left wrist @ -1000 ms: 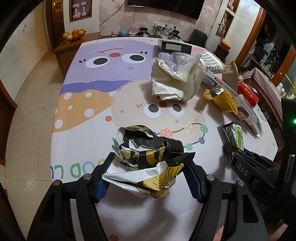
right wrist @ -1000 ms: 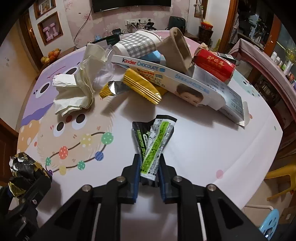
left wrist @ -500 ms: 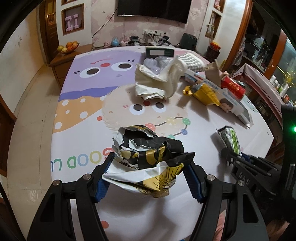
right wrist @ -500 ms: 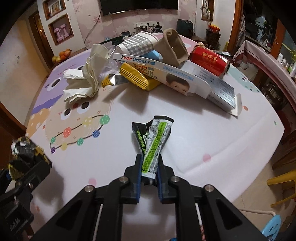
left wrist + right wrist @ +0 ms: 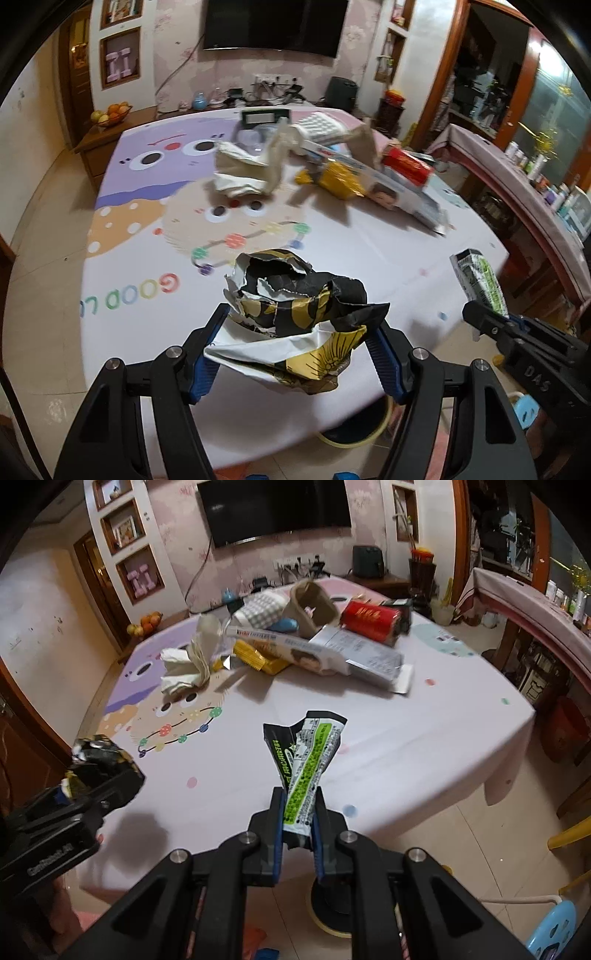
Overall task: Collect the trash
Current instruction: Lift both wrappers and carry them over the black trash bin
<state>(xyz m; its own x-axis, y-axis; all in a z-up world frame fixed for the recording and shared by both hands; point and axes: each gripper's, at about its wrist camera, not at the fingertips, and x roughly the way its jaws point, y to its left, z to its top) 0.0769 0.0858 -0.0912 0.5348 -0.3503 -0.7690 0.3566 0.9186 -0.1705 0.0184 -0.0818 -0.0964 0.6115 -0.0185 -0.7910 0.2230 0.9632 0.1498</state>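
The left gripper (image 5: 299,332) was closed about a crumpled black-and-gold wrapper (image 5: 295,317), its blue-padded fingers (image 5: 207,354) pressed against either side of the wad. The wrapper bulged up and forward from between the jaws, held in the air above the near edge of the table (image 5: 147,332). The right gripper (image 5: 299,812) was clamped almost fully together on the lower end of a green-and-white snack wrapper (image 5: 306,760), which stuck up and away from the fingertips, its torn top splayed open. That wrapper likewise hung clear of the tablecloth, over the table's near edge. In the left wrist view the right gripper sat low at the right with its green wrapper (image 5: 480,284) pointing upward. At the far side of the table lay the remaining litter: crumpled white paper (image 5: 188,664), a yellow wrapper (image 5: 255,657), a long Kinder chocolate box (image 5: 314,657) and a red can (image 5: 369,622), bunched close together, well apart from both grippers.
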